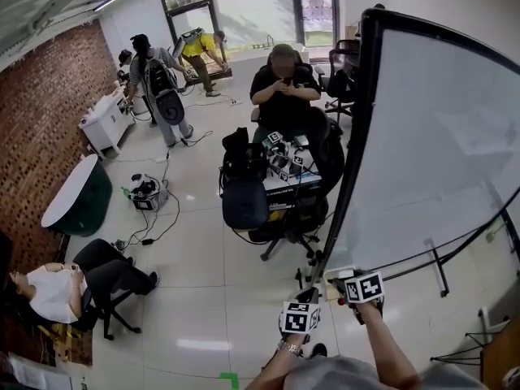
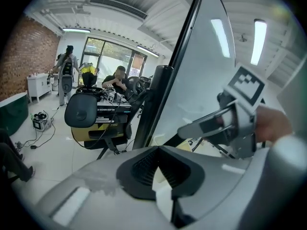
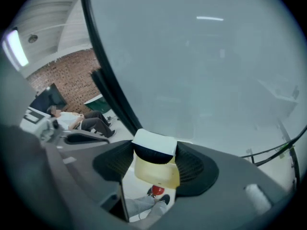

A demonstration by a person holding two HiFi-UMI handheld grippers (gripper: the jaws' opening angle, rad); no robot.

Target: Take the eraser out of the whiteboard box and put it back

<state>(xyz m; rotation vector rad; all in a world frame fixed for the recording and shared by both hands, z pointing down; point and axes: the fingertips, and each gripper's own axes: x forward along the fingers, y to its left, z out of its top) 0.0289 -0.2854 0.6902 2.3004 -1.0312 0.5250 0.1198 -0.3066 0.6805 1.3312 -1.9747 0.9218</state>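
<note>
The eraser [image 3: 154,146], white-backed with black felt, stands in the yellowish whiteboard box [image 3: 156,172] at the lower left corner of the whiteboard [image 3: 206,66]. My right gripper [image 3: 154,159] straddles it with jaws wide, and the pads stand just off its sides. In the head view the right gripper [image 1: 340,288] reaches to the box [image 1: 331,279] at the board's frame. My left gripper [image 1: 304,297] hangs just left of it. Its fingertips meet with nothing between them [image 2: 156,150]. One finger [image 2: 206,124] of the right gripper shows in the left gripper view.
The whiteboard [image 1: 431,136] fills the right side on a wheeled stand [image 1: 439,275]. Ahead stands an office chair [image 1: 248,201] by a seated person [image 1: 283,80]. Another person sits at lower left [image 1: 57,287]. Cables and gear [image 1: 146,193] lie on the tiled floor.
</note>
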